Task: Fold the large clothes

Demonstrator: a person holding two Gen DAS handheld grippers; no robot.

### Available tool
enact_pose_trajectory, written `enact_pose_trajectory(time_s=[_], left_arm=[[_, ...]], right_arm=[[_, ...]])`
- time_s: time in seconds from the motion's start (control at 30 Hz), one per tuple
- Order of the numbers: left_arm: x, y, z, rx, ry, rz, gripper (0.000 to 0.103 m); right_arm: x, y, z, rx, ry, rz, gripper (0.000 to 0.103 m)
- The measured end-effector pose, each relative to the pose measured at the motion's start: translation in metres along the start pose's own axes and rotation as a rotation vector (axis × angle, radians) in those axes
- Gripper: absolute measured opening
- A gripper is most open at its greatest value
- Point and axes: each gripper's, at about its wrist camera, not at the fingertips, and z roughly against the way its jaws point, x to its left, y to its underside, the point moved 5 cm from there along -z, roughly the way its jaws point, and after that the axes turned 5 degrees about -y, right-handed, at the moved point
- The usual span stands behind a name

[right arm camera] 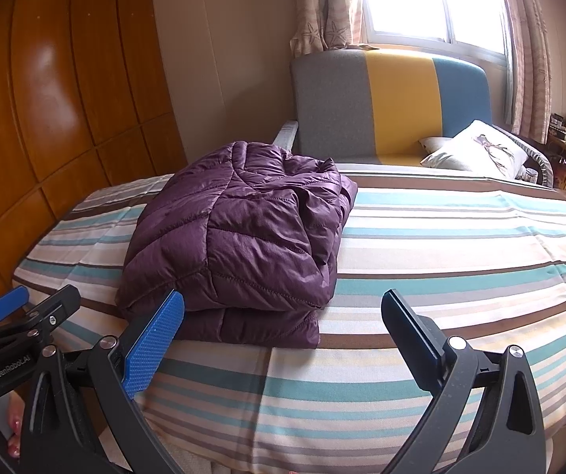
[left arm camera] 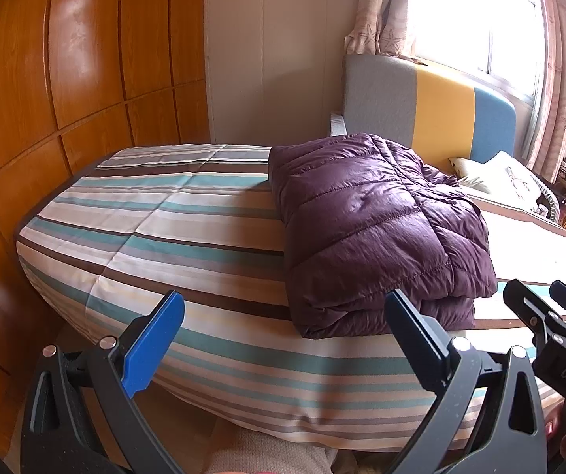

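A bedroom in a home — a bed (right arm camera: 441, 237) with a striped cover in teal, brown and cream fills the middle, with a padded headboard (right arm camera: 385, 106) in grey, yellow and blue at its far end and pillows (right arm camera: 476, 150) lying by it. Glossy wooden wardrobe doors (left arm camera: 65, 79) line one side — patterned curtains (right arm camera: 326, 4) frame a bright window (right arm camera: 433, 0).

Folded jacket (right arm camera: 239, 233) on the bed (right arm camera: 441, 245), near its foot edge.

The headboard (right arm camera: 385, 106) stands behind it under the window (right arm camera: 433, 0), pillows (right arm camera: 476, 150) lie to the far right, and the wardrobe (right arm camera: 46, 98) runs along the left; both grippers hang before the bed's edge, left gripper (left arm camera: 283, 339) beside right gripper (right arm camera: 283, 339).
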Motion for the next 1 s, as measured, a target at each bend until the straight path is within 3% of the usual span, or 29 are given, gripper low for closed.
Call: enact_pose_trajectory(time_s=[0.6, 0.8, 1.0], left_arm=[[-0.008, -0.001, 0.01, -0.058, 0.001, -0.053, 0.101], [-0.008, -0.001, 0.008, -0.037, 0.011, -0.05, 0.101], [-0.008, 0.003, -0.008, 0.037, 0.023, -0.052, 0.101]], right_arm=[[-0.002, 0.002, -0.001, 0.012, -0.005, -0.006, 0.1], [-0.003, 0.002, -0.003, 0.012, -0.007, -0.011, 0.1], [-0.007, 0.003, -0.009, 0.024, 0.0, -0.014, 0.1]])
